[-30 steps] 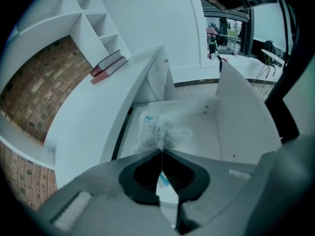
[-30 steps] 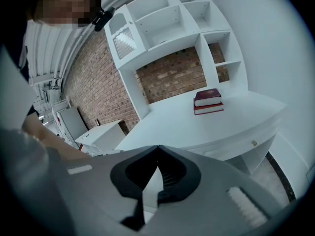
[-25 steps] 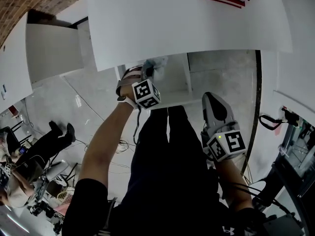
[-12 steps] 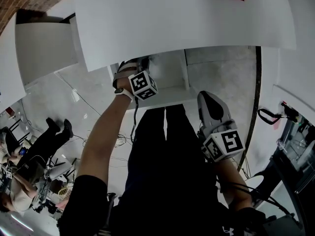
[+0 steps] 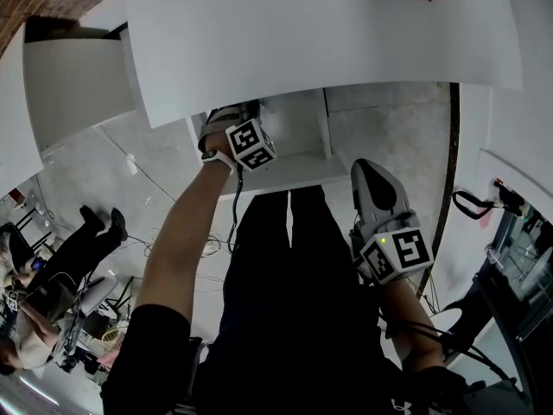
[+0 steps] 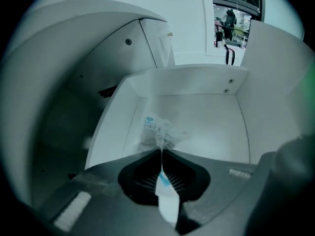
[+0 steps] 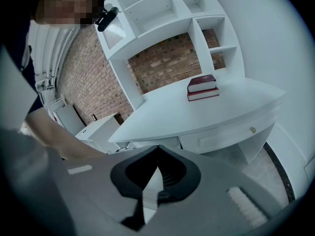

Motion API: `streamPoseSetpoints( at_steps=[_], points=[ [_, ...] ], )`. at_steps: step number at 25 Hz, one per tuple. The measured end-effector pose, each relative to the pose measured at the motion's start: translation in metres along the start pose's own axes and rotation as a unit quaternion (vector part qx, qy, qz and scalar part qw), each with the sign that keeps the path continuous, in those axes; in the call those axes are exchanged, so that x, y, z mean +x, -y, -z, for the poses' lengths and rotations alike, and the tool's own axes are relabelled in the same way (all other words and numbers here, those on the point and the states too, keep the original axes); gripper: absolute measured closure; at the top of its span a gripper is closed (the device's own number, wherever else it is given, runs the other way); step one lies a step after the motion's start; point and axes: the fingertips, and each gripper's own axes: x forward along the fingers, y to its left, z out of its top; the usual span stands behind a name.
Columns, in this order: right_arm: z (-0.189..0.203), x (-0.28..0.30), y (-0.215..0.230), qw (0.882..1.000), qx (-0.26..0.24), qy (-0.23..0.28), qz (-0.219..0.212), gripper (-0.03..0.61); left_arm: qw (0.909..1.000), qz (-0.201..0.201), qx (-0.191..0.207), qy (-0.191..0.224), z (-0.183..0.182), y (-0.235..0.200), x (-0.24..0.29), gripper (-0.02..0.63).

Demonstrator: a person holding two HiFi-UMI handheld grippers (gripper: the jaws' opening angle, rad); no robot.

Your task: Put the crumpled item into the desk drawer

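Note:
The crumpled item [image 6: 160, 132], a clear wrapper with blue print, hangs low inside the open white desk drawer [image 6: 206, 127]. My left gripper [image 6: 161, 151] points steeply down into the drawer and still pinches the wrapper's tail between its tips, though its jaws have just been opening slightly. In the head view the left gripper's marker cube [image 5: 251, 144] sits at the desk edge by the drawer [image 5: 298, 137], and its tips and the wrapper are hidden. My right gripper [image 5: 373, 180] hangs at the right over my legs, shut with nothing in it [image 7: 157, 149].
The white desk top [image 5: 328, 33] overhangs the drawer. Two red books [image 7: 202, 87] lie on it. A second small drawer with a knob [image 7: 252, 130] is under the desk front. A seated person [image 5: 52, 266] is at the far left, with cables on the floor.
My left gripper has sunk toward the desk edge and into the drawer. The wrapper that showed at its tip is now hidden in the head view. The right gripper has barely shifted.

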Motion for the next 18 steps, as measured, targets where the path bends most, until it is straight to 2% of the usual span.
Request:
streamPoseSetpoints(
  at_steps=[7, 12, 18],
  points=[
    [0.007, 0.0, -0.001, 1.0, 0.0, -0.003, -0.003, 0.575, 0.9998, 0.016, -0.008, -0.007, 0.004, 0.004, 0.009, 0.576],
    [0.004, -0.002, -0.006, 1.0, -0.004, 0.001, -0.009, 0.575, 0.9995, 0.017, -0.023, 0.013, -0.001, 0.006, -0.004, 0.522],
    [-0.004, -0.004, -0.017, 0.999, -0.017, 0.014, -0.024, 0.575, 0.999, 0.005, -0.037, 0.025, 0.0, 0.009, -0.027, 0.512]
  ],
)
